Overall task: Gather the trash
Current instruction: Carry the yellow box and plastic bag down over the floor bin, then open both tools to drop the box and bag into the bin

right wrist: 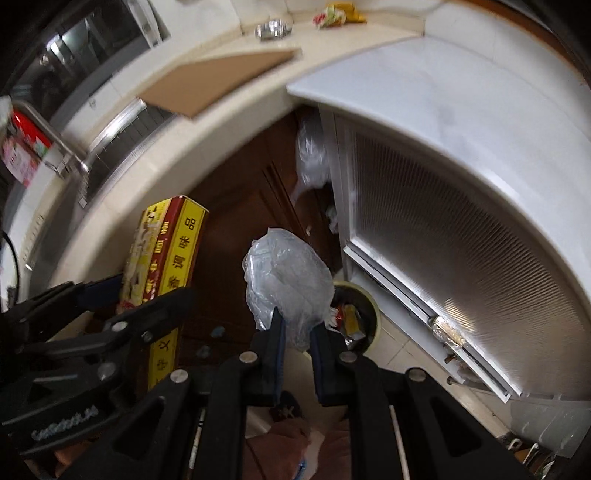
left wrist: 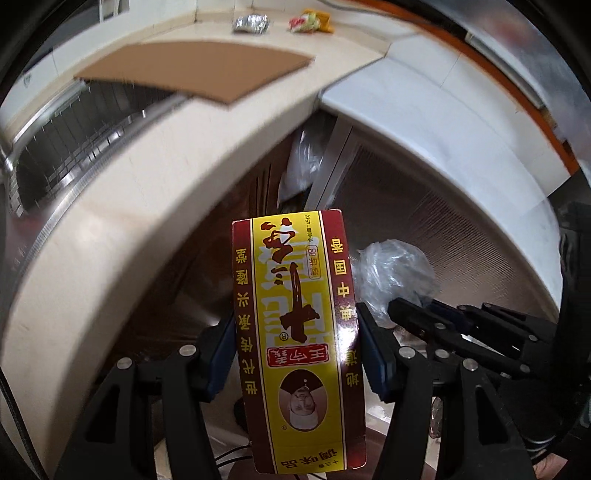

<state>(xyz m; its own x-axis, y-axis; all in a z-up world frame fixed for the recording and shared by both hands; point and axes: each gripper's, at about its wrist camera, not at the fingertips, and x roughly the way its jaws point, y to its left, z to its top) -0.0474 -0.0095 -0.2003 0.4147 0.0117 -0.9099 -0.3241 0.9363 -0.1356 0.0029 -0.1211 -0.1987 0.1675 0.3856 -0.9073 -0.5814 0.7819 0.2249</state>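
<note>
A: Between the left claw [left wrist: 295,354] pads, why's the box [left wrist: 299,339] upright?
B: Pinched by its sides for dropping. Right claw [right wrist: 297,345] pinches the bag [right wrist: 286,284], bin [right wrist: 364,314] just below.

Light: daylight, bright on bench [left wrist: 155,173], dim below
Blur: motion smear on cardboard [left wrist: 207,70]
Edges: fisheye bending, black corners

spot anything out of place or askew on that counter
Yes. A flat cardboard sheet overhangs the sink, and a crumpled foil wrapper and a colourful snack wrapper lie loose at the back of the counter.
</note>
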